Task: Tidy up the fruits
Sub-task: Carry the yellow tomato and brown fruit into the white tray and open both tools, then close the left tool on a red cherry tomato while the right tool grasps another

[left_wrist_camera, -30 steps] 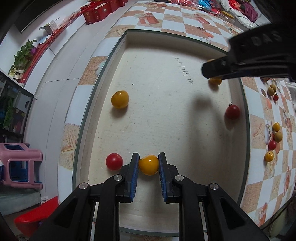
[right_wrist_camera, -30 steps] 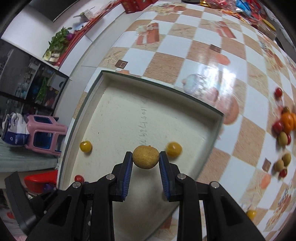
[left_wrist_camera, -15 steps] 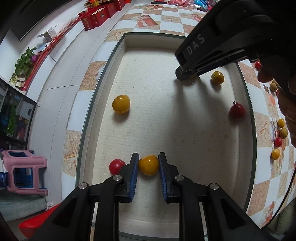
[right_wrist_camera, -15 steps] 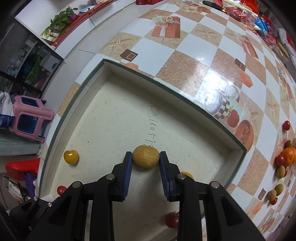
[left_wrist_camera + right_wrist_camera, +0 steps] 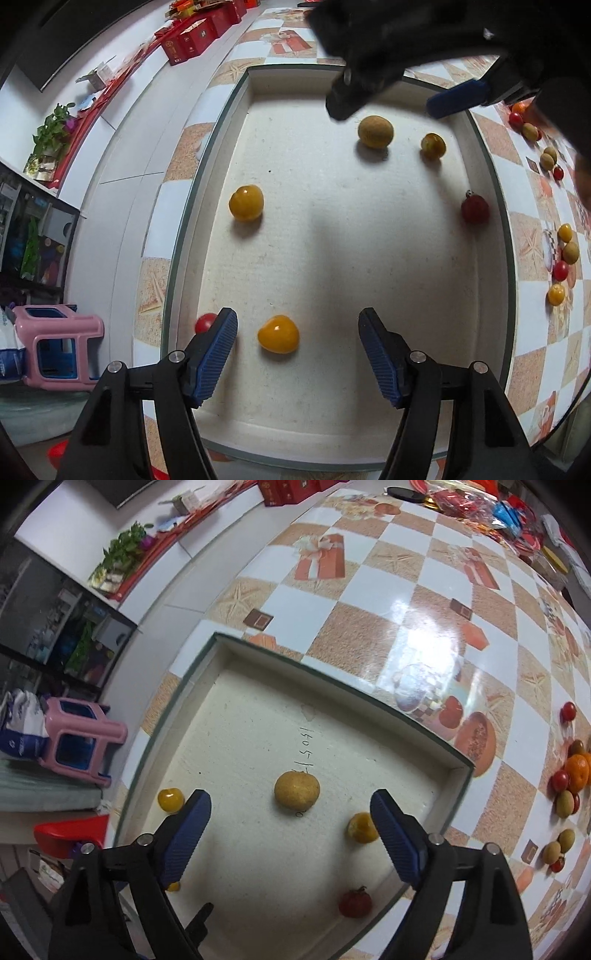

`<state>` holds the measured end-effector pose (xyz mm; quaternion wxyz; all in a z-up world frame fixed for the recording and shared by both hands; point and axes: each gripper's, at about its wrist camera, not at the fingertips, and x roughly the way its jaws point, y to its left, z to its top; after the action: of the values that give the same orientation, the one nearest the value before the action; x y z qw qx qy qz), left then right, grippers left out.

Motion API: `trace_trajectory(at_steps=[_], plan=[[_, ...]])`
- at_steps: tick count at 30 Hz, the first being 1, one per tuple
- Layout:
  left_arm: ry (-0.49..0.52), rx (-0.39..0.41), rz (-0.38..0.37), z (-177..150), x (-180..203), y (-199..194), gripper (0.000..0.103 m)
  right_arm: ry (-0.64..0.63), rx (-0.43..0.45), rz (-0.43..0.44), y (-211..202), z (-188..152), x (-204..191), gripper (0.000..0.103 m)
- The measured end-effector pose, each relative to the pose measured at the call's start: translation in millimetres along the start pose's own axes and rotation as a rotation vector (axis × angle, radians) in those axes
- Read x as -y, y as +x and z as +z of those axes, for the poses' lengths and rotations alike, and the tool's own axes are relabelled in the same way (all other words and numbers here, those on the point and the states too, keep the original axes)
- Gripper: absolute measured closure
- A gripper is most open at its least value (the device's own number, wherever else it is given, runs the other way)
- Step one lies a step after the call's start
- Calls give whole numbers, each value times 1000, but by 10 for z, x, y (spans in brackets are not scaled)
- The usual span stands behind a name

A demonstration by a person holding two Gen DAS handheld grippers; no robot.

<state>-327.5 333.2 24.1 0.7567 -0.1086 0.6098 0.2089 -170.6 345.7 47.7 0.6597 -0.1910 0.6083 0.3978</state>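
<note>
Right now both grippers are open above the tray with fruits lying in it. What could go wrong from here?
1. The yellow tomato lies loose between the open left gripper fingers; a careless retreat could knock it rolling.
2. The red tomato sits right beside the left finger at the tray wall and may get bumped.
3. The brown round fruit and the small yellow fruit lie near the right gripper; a finger may clip either.

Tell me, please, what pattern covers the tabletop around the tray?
Orange-and-white checkered tabletop; right wrist view.
</note>
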Motion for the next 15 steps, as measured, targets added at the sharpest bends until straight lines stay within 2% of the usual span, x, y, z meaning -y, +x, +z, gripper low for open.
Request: trace_trajectory(at_steps=[7, 15], plan=[[33, -6, 13, 10, 173, -111, 34, 99, 43, -11, -316, -207, 308, 8], [105, 28, -8, 113, 482, -290, 34, 250, 45, -52, -560, -733, 873, 8]])
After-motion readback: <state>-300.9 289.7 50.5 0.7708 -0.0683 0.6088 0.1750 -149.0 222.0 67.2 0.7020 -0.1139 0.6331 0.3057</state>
